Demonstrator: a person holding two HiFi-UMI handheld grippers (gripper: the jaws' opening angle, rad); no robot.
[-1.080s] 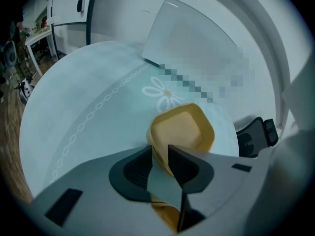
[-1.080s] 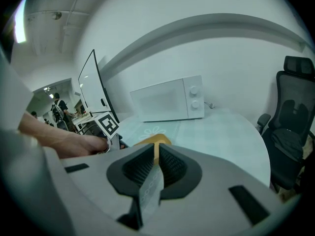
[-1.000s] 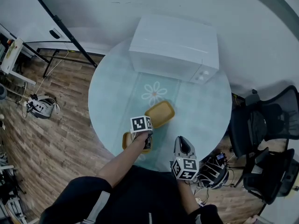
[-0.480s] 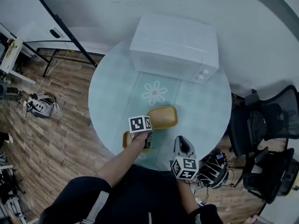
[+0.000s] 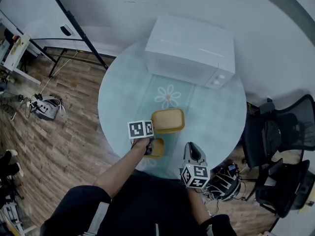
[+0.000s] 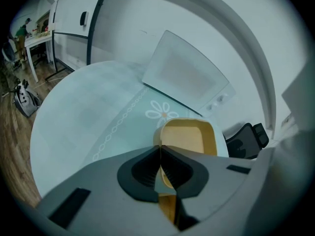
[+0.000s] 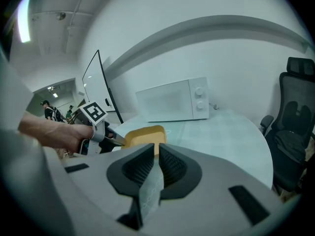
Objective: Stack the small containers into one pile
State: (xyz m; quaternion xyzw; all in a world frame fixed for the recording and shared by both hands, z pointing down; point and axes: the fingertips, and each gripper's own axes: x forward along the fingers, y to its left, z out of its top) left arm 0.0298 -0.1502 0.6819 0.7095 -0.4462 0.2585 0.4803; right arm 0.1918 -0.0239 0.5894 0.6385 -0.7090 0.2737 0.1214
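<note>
Yellow plastic first, from the head view: the small yellow container (image 5: 158, 149) sits at the near edge of the round table (image 5: 118, 107), and my left tongs (image 5: 147, 149) have it by its left rim. Just beyond it lies the second yellow container (image 5: 168, 120), beside the flower print (image 5: 168, 96), with the white microwave (image 5: 192, 50) at the far side. My right tongs (image 5: 193, 149) hang at the table's near edge, apart from both containers

Left gripper view now: left tongs (image 6: 160, 151) are closed right down, pads pinching the thin near wall of the small yellow container (image 6: 189, 136), whose open tray spreads out ahead of the tips. I cannot tell here whether the other container shows behind it. Microwave (image 6: 184, 75) sits beyond, on the table

Right gripper view: right tongs (image 7: 156, 149) are only a sliver apart with nothing in them, just table showing through the slit. Past the tips I see the small yellow container (image 7: 142, 134) gripped at its edge by the left tongs (image 7: 115, 140), my hand (image 7: 54, 132) behind them, the microwave (image 7: 172, 101) further back, a black chair (image 7: 295, 122) off to the right
</note>
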